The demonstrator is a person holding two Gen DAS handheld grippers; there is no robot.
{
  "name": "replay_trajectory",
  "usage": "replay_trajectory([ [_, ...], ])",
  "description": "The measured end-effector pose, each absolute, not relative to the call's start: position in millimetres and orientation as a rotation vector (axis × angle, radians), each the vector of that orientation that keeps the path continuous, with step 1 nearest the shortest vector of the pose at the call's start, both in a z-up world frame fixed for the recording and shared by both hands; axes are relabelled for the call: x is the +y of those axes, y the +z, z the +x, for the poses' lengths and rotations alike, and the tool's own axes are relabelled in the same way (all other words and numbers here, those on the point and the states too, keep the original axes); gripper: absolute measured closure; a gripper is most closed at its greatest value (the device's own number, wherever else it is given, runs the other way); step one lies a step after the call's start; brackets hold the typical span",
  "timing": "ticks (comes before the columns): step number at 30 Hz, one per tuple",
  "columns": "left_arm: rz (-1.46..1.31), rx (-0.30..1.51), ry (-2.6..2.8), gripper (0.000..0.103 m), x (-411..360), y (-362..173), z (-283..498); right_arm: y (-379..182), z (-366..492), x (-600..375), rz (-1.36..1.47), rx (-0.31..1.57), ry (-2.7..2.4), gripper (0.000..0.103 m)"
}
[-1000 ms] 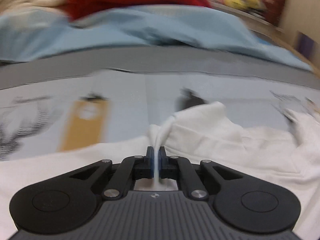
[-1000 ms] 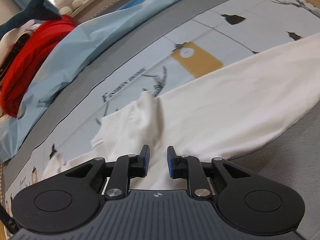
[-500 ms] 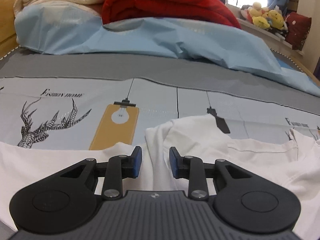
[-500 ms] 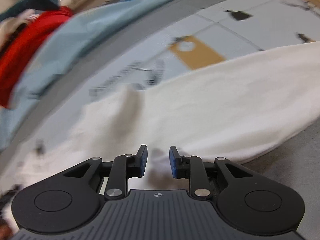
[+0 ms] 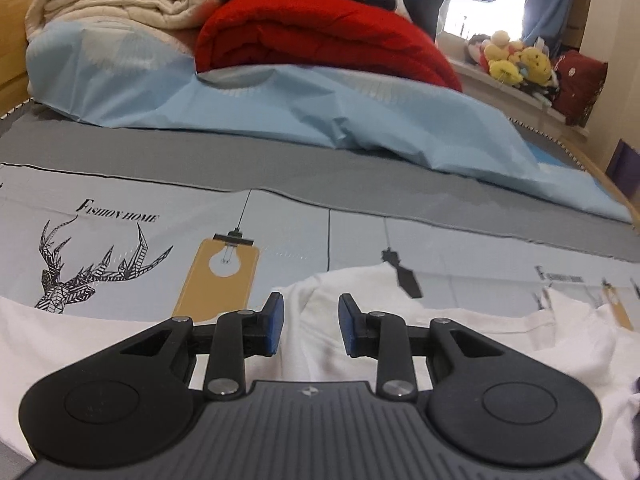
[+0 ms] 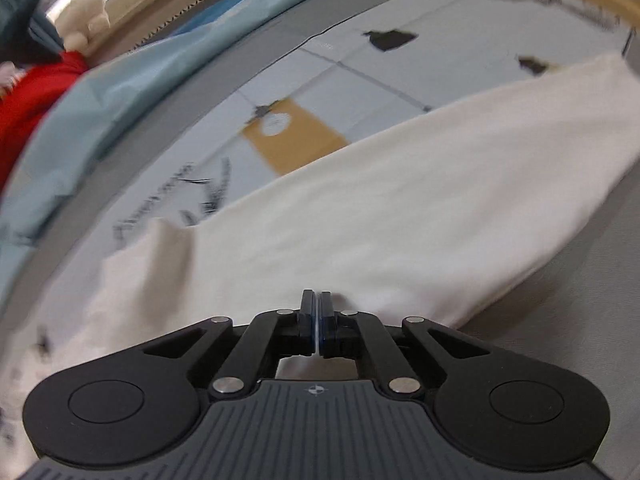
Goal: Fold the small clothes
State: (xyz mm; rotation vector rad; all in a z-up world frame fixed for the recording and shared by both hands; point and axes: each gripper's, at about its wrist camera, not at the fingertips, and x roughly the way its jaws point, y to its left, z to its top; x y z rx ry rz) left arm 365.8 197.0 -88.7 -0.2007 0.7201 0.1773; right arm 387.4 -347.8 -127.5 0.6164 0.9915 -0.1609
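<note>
L gripper (image 5: 311, 322): fingers spread, nothing held, over a raised fold of white shirt (image 5: 460, 336) on printed bedsheet (image 5: 280, 240). R gripper (image 6: 316, 320): pads pressed together, pinching shirt's near edge (image 6: 400, 232). Red blanket (image 5: 320, 36) far, centre.

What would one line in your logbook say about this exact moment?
step: folding white shirt | left tongs: open above fabric | right tongs: shut at shirt edge, grip unclear | surface: printed bedsheet

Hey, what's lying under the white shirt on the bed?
Under the white shirt lies a printed bedsheet with a deer and lightbulb design; whatever print sits directly beneath the shirt is covered.
</note>
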Motion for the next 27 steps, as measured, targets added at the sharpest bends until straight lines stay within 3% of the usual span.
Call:
replay_trajectory([
  [2, -0.220, 0.715, 0.175, 0.070, 199.9, -76.2, 359.3, -117.2, 379.0, -343.8, 0.645, 0.987, -0.148, 0.068],
  [12, -0.277, 0.741, 0.192, 0.066, 208.7, 7.0, 254.6, -138.4, 364.8, -346.1, 0.843, 1.035, -0.176, 0.066],
  [13, -0.278, 0.756, 0.188, 0.066, 206.7, 9.8, 236.4, -144.8, 366.7, -349.2, 0.871, 1.018, -0.175, 0.070],
  [14, -0.280, 0.770, 0.181, 0.066, 204.4, 10.1, 218.6, -148.4, 367.0, -352.9, 0.890, 0.985, -0.165, 0.093],
  [15, -0.278, 0.788, 0.172, 0.066, 201.2, 8.6, 201.2, -149.0, 365.8, -356.3, 0.881, 0.961, -0.176, 0.099],
  [20, -0.267, 0.966, 0.165, 0.066, 184.7, -23.9, 140.3, -138.1, 346.4, -374.6, 0.834, 0.899, -0.346, 0.100],
  [23, -0.253, 1.133, 0.165, 0.066, 179.8, -50.8, 130.9, -136.1, 345.7, -375.7, 0.836, 0.946, -0.271, 0.093],
  [26, -0.284, 1.194, 0.125, 0.066, 179.2, -63.4, 127.1, -115.2, 327.8, -371.9, 0.780, 0.943, -0.179, 0.074],
  [27, -0.297, 1.204, 0.114, 0.066, 179.5, -65.2, 125.6, -105.3, 318.3, -369.3, 0.738, 0.933, -0.153, 0.073],
])
